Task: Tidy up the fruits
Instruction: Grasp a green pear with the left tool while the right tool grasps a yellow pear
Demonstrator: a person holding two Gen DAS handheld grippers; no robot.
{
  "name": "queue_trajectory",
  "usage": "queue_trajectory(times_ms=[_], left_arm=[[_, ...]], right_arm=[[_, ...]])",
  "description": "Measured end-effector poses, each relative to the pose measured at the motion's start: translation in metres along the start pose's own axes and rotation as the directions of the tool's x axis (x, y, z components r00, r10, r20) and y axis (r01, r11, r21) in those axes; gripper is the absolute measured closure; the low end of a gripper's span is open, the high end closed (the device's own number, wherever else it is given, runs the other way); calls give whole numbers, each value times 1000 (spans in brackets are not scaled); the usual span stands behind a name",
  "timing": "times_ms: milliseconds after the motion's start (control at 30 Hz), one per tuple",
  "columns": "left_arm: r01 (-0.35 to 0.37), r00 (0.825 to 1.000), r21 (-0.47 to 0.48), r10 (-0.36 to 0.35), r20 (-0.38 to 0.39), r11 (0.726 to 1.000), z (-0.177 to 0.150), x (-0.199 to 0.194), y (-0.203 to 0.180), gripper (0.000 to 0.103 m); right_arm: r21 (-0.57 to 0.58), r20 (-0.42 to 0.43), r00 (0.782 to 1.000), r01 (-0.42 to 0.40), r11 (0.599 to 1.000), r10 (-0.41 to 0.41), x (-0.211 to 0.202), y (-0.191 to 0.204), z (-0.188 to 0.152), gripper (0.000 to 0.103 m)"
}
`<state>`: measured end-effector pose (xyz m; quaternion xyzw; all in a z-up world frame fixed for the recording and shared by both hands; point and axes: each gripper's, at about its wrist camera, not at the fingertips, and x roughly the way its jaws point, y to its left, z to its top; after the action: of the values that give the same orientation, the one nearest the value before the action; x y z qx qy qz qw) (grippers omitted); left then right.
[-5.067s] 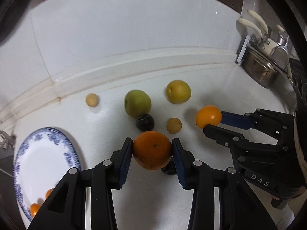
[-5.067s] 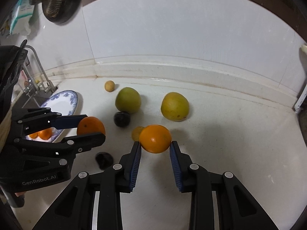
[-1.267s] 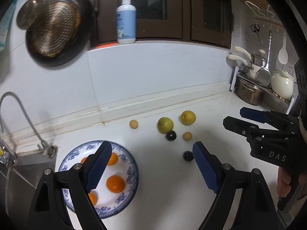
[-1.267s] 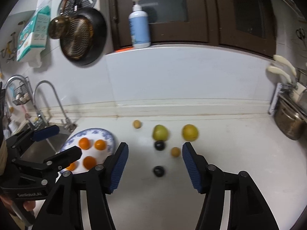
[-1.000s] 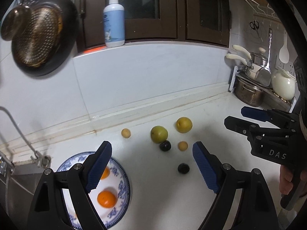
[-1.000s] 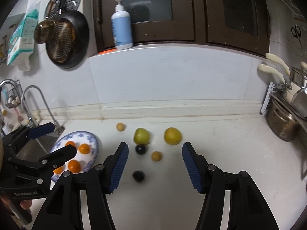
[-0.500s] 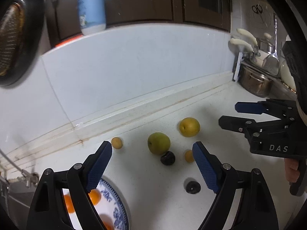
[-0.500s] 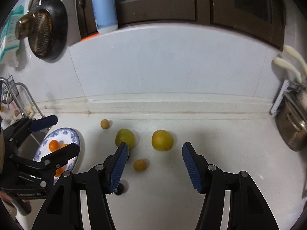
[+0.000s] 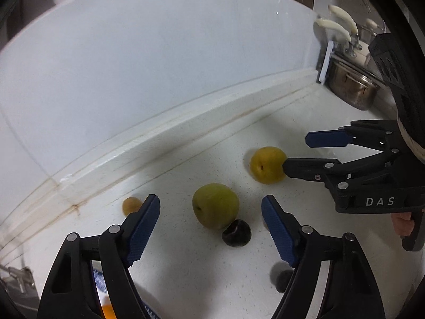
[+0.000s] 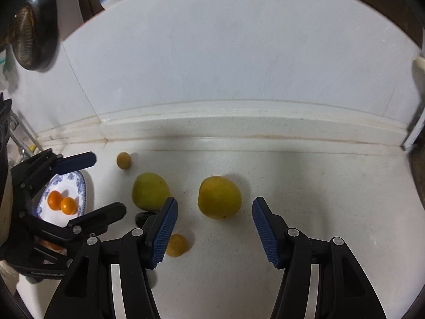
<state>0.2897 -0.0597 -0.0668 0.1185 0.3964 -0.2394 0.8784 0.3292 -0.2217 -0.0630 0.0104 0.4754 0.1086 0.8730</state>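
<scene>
Over at the left, the blue-patterned plate [image 10: 81, 186] already carries small oranges [image 10: 61, 204]; two show plainly and a third peeks out low behind the left gripper [image 10: 103, 186], so three or so, though I cannot be sure of the count. That gripper hangs near the plate's right edge with its jaws spread wide and nothing between them, pointed at the green pear [image 9: 215, 205], which sits on the white counter [image 10: 305, 199] just ahead of its blue pads. Touching the pear's near side is one dark plum [image 9: 236, 232]; a second dark plum [image 9: 283, 280] lies nearer the camera, half hidden behind the gripper's right finger. A small tan fruit [image 10: 123, 160] sits alone toward the back ledge, and another small tan fruit [image 10: 176, 244] lies partly behind the right gripper's left finger. Further right, the yellow pear [image 10: 219, 197] rests between and just beyond the parted jaws of the right gripper [image 10: 213, 219], also empty. So: two pears, two plums, two small tan fruits loose on the counter. I judge both grippers are lining up for their next pick, one pear each. Each must ease forward until the pads flank the fruit's widest part, then close; the left should take care not to nudge the plum.
</scene>
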Motion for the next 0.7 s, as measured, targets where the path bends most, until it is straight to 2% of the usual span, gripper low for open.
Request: queue_trajectory(times_ms=[233,467,533,700], left_arm=[[36,997,33,-34,-65,999,7,25,-1,30],[55,993,-1,-55,-108,998,10,46,4,36],[56,991,-12,-57,-118,998,11,51,5,43],[75,986,-35,-80,-145,997,10,60,7,48]], right_arm=[[41,-66,996,-50,998,53,29,-10,4,44],[113,-116,987,-98,989,112,55,-19,7,45],[133,-124,985,-103,986,119,60,-21,8,49],[164,-150,978,-122,979,147,72,-24,10,51]])
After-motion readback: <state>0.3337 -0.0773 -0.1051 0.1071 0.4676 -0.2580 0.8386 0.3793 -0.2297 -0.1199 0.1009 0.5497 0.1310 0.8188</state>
